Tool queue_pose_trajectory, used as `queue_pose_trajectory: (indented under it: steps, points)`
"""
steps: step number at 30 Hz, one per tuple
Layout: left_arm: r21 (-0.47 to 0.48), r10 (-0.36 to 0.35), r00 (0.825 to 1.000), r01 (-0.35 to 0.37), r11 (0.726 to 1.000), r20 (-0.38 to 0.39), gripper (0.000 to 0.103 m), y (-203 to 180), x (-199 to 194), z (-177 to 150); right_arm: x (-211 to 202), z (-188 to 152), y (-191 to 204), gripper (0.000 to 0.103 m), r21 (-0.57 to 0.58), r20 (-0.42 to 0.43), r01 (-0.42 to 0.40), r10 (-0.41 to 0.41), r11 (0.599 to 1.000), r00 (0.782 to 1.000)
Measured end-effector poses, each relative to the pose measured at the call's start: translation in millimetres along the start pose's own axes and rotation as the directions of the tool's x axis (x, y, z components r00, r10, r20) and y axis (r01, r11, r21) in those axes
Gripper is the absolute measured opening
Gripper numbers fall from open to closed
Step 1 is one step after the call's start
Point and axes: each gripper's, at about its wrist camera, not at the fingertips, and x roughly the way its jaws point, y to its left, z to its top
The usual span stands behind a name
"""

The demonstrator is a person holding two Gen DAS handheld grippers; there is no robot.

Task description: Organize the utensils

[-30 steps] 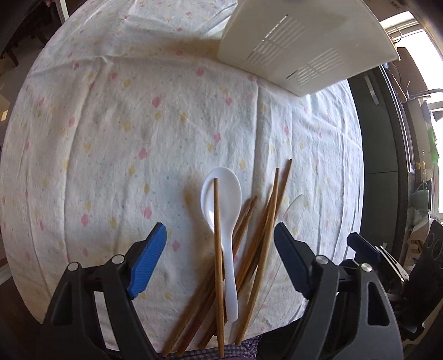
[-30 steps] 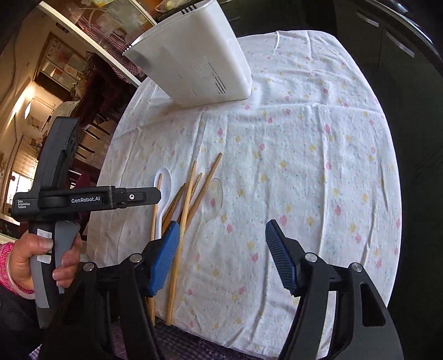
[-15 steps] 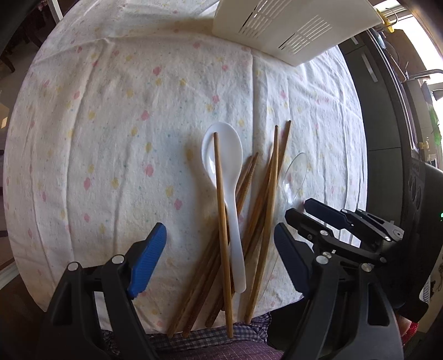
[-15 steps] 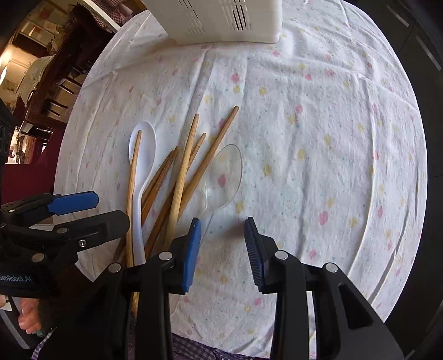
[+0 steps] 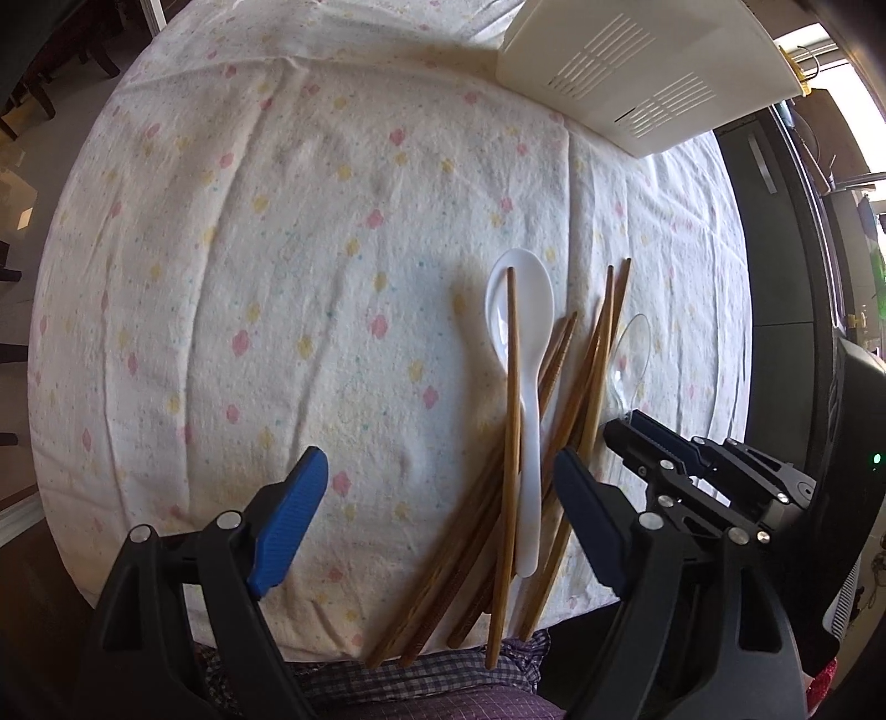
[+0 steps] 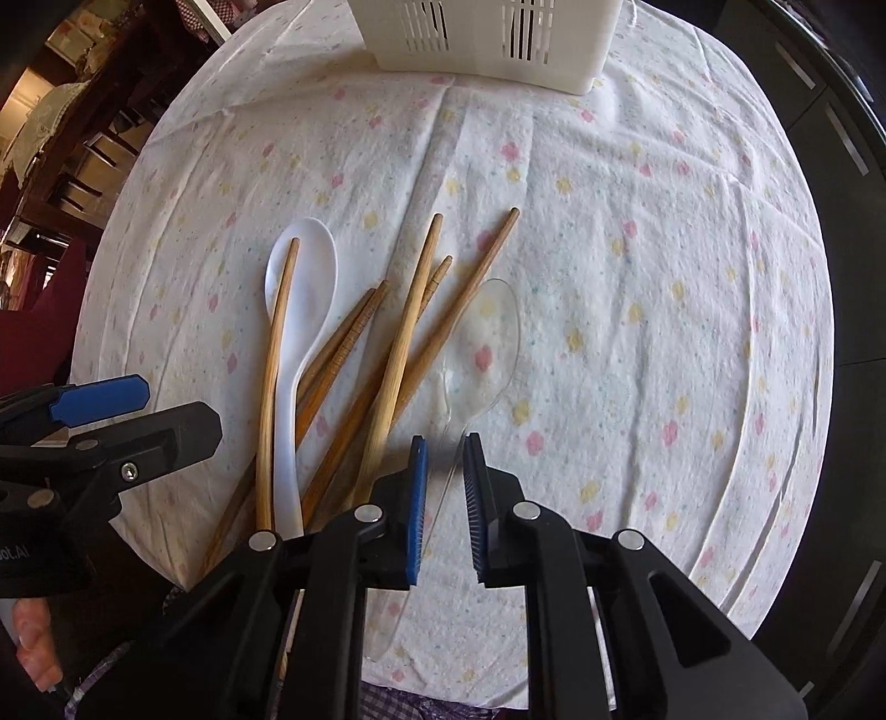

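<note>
Pointed nearly straight down over cloth-covered worktop [image 6: 637, 232]. Right tool [image 6: 446, 482] narrowed to a slim gap, jaws just closing in, w/ thin handle of clear plastic spoon [image 6: 482, 343] running between the pads; whether pads actually pressed on it: cannot tell from these views. Clear spoon's bowl lay flat on the cloth at 12 o'clock from right tool, handle trailing back toward near edge.

Left tool [image 5: 437, 515] wide apart, nothing between the pads except cloth and lower ends of the utensil pile near its right pad. Seen in right wrist view at 9 o'clock, gripped by a hand [image 6: 33, 648] (only fingers showing).

Utensil pile just beside clear spoon, at its 9 o'clock: several wooden chopsticks [image 6: 404, 338] fanned and crossing each other, plus white plastic spoon [image 6: 302, 293] w/ one chopstick lying along its bowl and handle. Near ends of some chopsticks stuck out past worktop edge over checked fabric [image 5: 432, 681].

White slotted utensil basket [image 6: 482, 33] at 12 o'clock, far side of worktop, well apart from the pile. In left wrist view, same basket at approx 1 o'clock.
</note>
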Motion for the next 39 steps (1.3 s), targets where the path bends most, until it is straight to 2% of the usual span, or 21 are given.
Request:
queue_pose_trajectory:
  steps: [2, 9, 12, 13, 15, 17, 19, 21, 28, 33, 35, 36, 39]
  points:
    - [0.019, -0.006, 1.000, 0.006, 1.000, -0.014, 0.079, -8.5, 5.4, -0.8, 1.1, -2.2, -13.5, 0.010, 0.024, 0.003, 0.001, -0.001, 1.000, 1.000]
    - [0.055, 0.042, 0.999, -0.041, 0.998, -0.024, 0.078, -33.5, 24.4, 5.3, -4.4, -1.6, -32.7, 0.010, 0.050, 0.015, -0.031, 0.030, 0.998, 0.999]
    - [0.061, 0.055, 0.998, -0.054, 0.997, -0.020, 0.059, -39.5, 29.0, 8.3, -6.9, -2.2, -35.5, 0.010, 0.036, 0.021, -0.042, 0.042, 0.998, 0.999]
    - [0.060, 0.052, 0.999, -0.051, 0.997, -0.012, 0.041, -41.4, 28.3, 9.7, -7.1, -2.9, -37.5, 0.010, 0.032, 0.023, -0.048, 0.047, 0.998, 0.999]
    - [0.053, 0.040, 0.999, -0.040, 0.998, -0.007, 0.020, -42.4, 26.2, 13.0, -8.7, -2.8, -40.0, 0.010, 0.032, 0.025, -0.064, 0.063, 0.997, 0.998]
    - [0.030, 0.054, 0.998, -0.054, 0.998, 0.011, 0.016, -42.0, 23.4, 17.2, -11.9, -5.8, -45.4, 0.010, 0.030, 0.028, -0.076, 0.075, 0.997, 0.997]
    - [0.010, 0.053, 0.999, -0.053, 0.999, 0.013, 0.016, -40.9, 24.6, 21.0, -12.7, -22.6, -66.7, 0.010, 0.026, 0.033, -0.084, 0.083, 0.996, 0.996]
    - [-0.015, 0.043, 0.999, -0.043, 0.999, 0.016, 0.016, -38.2, 25.8, 23.0, -13.6, -25.9, -70.1, 0.010, 0.024, 0.036, -0.088, 0.087, 0.996, 0.996]
    - [-0.011, 0.023, 1.000, -0.023, 1.000, 0.006, 0.016, -17.4, 17.1, 27.2, -12.3, -25.3, -70.4, 0.010, 0.024, 0.038, -0.094, 0.094, 0.995, 0.995]
    - [-0.020, 0.036, 0.999, -0.036, 0.999, 0.004, 0.017, -0.1, 8.5, 46.9, -11.7, -24.1, -69.2, 0.010, 0.024, 0.038, -0.093, 0.092, 0.995, 0.995]
    - [-0.026, 0.044, 0.999, -0.044, 0.999, -0.001, 0.029, 8.2, 4.4, 55.0, -11.9, -24.6, -69.7, 0.010, 0.025, 0.037, -0.094, 0.093, 0.995, 0.995]
    - [-0.029, 0.039, 0.999, -0.040, 0.999, -0.007, 0.042, 11.7, 2.2, 57.2, -11.6, -24.4, -69.7, 0.010, 0.024, 0.037, -0.094, 0.093, 0.995, 0.995]
    - [-0.033, 0.025, 0.999, -0.025, 0.999, 0.021, 0.044, 15.5, -11.3, 58.1, -11.7, -24.3, -69.5, 0.010, 0.024, 0.035, -0.095, 0.094, 0.995, 0.995]
